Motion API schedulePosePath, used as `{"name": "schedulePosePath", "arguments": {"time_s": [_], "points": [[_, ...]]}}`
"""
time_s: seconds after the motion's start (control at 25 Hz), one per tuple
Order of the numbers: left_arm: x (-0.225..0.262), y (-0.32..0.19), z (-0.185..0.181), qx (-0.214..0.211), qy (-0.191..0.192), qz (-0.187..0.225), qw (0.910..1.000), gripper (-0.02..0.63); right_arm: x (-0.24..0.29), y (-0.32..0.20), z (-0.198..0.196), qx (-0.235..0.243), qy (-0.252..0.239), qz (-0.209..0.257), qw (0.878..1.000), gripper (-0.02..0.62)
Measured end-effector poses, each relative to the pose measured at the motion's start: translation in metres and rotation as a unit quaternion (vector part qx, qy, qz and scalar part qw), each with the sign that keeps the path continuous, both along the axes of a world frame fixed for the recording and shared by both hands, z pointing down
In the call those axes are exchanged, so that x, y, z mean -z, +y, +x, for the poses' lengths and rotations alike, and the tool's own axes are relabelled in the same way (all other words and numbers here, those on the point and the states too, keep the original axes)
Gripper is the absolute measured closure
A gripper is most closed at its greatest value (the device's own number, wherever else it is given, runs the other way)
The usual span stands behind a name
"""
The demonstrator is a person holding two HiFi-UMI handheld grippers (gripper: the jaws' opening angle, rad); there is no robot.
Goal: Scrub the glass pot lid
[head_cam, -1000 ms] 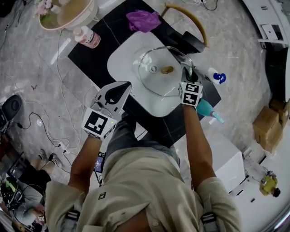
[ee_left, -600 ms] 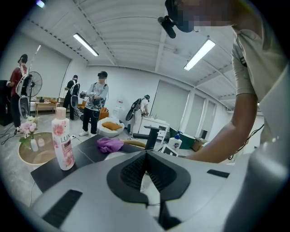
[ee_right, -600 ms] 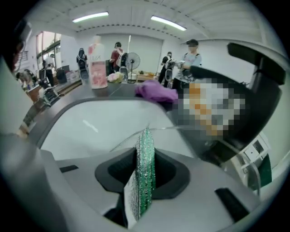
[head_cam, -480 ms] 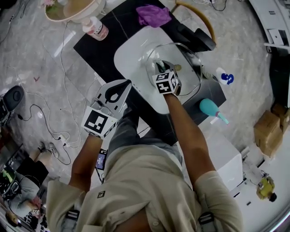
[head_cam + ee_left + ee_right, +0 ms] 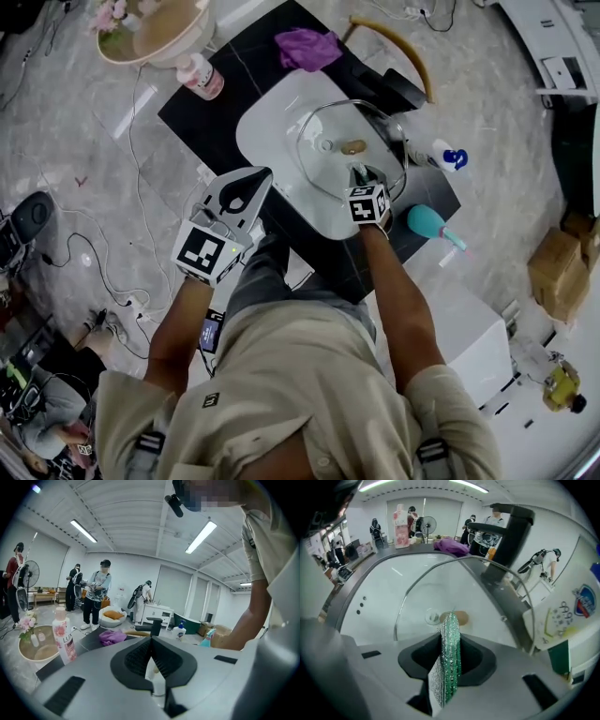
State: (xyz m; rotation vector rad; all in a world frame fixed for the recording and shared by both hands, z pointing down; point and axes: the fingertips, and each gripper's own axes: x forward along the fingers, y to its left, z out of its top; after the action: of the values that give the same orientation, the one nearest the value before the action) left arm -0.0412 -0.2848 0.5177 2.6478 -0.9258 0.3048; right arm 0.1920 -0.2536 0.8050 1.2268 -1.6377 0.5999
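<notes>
In the head view, the glass pot lid (image 5: 339,164) is lying in the white sink (image 5: 267,127) set into the black counter (image 5: 192,103). The right tool (image 5: 359,174) is now working at the lid's near right edge. A second ago it was out at the right rim, and half a second ago over the middle, so it is sweeping back and forth; I judge the scrubbing to be well under way. The left tool (image 5: 251,180) is hanging off to the sink's left, apart from the lid, just where it was hanging before, so the lid is being scrubbed unbraced and may be sliding in the basin. In the left gripper view, the left tool (image 5: 151,642) is showing its jaws pressed together with nothing between them, and is pointing past a pink bottle (image 5: 61,634) and a purple cloth (image 5: 112,637). In the right gripper view, the right tool (image 5: 449,648) is clamping a glittery green scouring pad (image 5: 451,660) edge-on, with its tip reaching toward the glass pot lid (image 5: 422,595) below the black faucet (image 5: 506,541).
</notes>
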Motion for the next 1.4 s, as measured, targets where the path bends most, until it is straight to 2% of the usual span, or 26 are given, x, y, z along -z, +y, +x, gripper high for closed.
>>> {"name": "schedulePosePath", "arguments": {"time_s": [0.2, 0.4, 0.48, 0.64, 0.8, 0.96, 1.2, 1.4], "points": [[0.029, 0.004, 0.009, -0.012, -0.002, 0.019, 0.9997, 0.592, 0.049, -0.015, 0.035, -0.039, 0.014, 0.038, 0.998, 0.497], [0.056, 0.009, 0.013, -0.018, -0.007, 0.034, 0.9992, 0.593, 0.125, -0.020, 0.045, -0.071, -0.037, 0.107, 0.991, 0.500], [0.069, 0.009, 0.015, -0.020, -0.009, 0.045, 0.9988, 0.592, 0.168, -0.022, 0.048, -0.081, -0.066, 0.153, 0.983, 0.500], [0.098, 0.010, 0.017, -0.023, -0.015, 0.069, 0.9972, 0.592, 0.270, -0.014, 0.038, -0.071, -0.119, 0.242, 0.960, 0.502], [0.129, 0.012, 0.023, -0.027, -0.013, 0.094, 0.9951, 0.592, 0.376, 0.009, 0.029, -0.057, -0.166, 0.330, 0.928, 0.503], [0.157, 0.018, 0.031, -0.035, -0.004, 0.118, 0.9924, 0.592, 0.460, 0.040, 0.027, -0.045, -0.185, 0.398, 0.897, 0.503], [0.182, 0.038, 0.045, -0.063, -0.004, 0.142, 0.9878, 0.592, 0.511, 0.085, 0.030, -0.049, -0.185, 0.436, 0.879, 0.505], [0.192, 0.054, 0.048, -0.076, -0.010, 0.153, 0.9853, 0.592, 0.528, 0.107, 0.027, -0.046, -0.189, 0.446, 0.874, 0.505]]}}
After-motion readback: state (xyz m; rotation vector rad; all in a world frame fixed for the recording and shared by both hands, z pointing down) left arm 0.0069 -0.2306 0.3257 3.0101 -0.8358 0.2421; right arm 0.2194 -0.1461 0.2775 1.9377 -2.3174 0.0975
